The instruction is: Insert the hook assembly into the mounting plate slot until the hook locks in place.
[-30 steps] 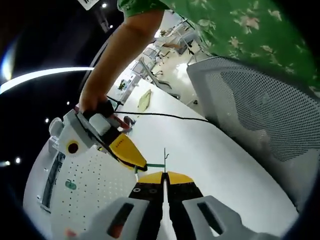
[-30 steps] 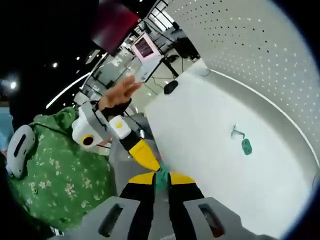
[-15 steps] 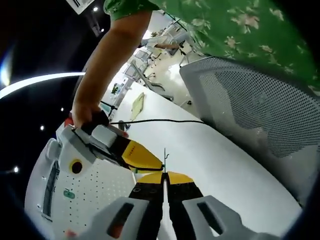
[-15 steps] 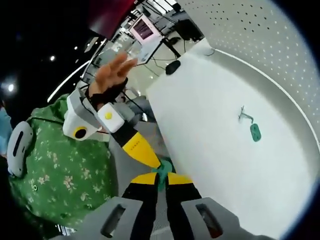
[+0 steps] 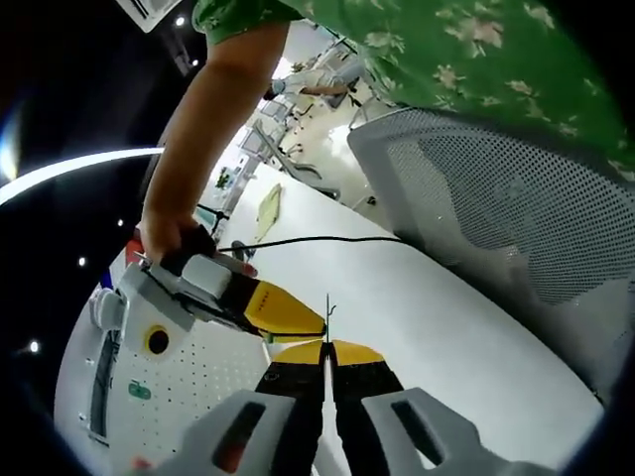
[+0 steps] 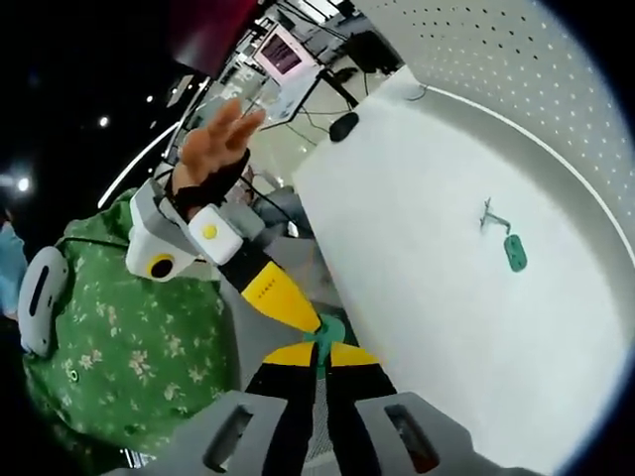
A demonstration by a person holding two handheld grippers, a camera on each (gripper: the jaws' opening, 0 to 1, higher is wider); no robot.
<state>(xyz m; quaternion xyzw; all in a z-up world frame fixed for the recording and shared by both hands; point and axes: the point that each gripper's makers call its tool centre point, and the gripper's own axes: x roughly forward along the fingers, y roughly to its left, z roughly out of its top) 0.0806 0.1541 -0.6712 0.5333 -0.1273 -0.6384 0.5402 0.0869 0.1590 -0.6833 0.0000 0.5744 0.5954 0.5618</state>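
We hold the left gripper point(image 5: 327, 349) with its jaws pressed together on a thin wire hook point(image 5: 328, 309), whose upright stem rises from the jaw tips. The right gripper point(image 6: 322, 349) is clamped on a small green mounting plate point(image 6: 326, 332), pinched at its lower part. In each view the other gripper's yellow jaw tips meet the held piece, so the two parts sit touching or just beside each other, lifted in front of the person rather than resting on the table point(image 6: 417, 248).

We judge both parts light and rigid. The wire is slim and likely to twist or slip under side load, so grip it low on the stem and leave the insertion end free. Hold the plate by its edges, clear of the slot.

A second hook-and-plate set point(image 6: 506, 243) lies well apart on the table. The white pegboard point(image 6: 516, 79) borders the far side; the table edge and a mesh chair point(image 5: 496, 208) lie on the person's side. The surface between is open.
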